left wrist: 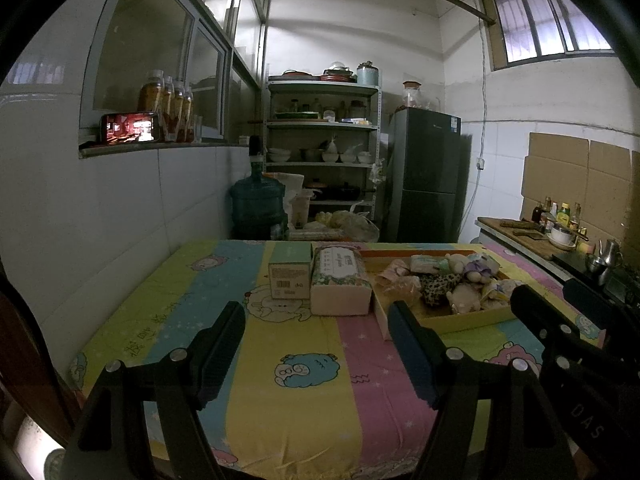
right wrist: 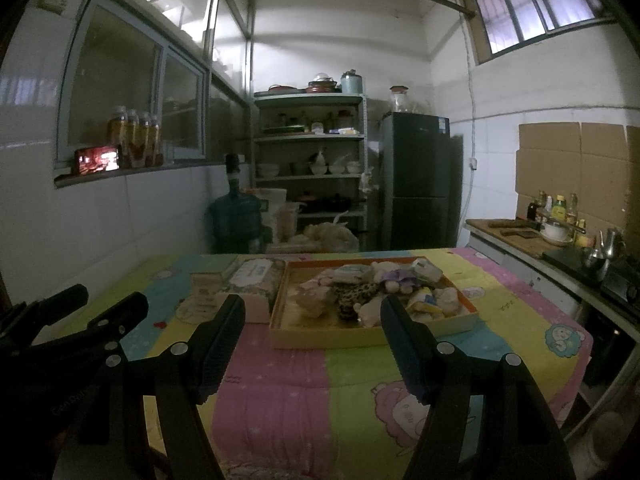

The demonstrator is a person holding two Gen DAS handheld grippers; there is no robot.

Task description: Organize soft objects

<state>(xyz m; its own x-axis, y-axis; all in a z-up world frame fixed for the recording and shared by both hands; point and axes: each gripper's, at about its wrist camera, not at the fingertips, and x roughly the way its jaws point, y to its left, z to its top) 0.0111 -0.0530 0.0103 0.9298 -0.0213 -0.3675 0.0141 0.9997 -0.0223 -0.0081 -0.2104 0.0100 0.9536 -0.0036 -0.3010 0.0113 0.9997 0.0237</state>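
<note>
Left hand-held gripper, lower centre of the left wrist view: jaws wide, nothing between them, above the striped cartoon cloth covering the worktop. Right hand-held gripper, lower centre of the right wrist view: jaws likewise wide and empty. Beyond its fingertips, at mid-frame, a shallow cardboard tray holds a heap of soft toys. Just left of the tray lie a tissue pack and a small green box, side by side. Background: shelving and a dark refrigerator.
</note>
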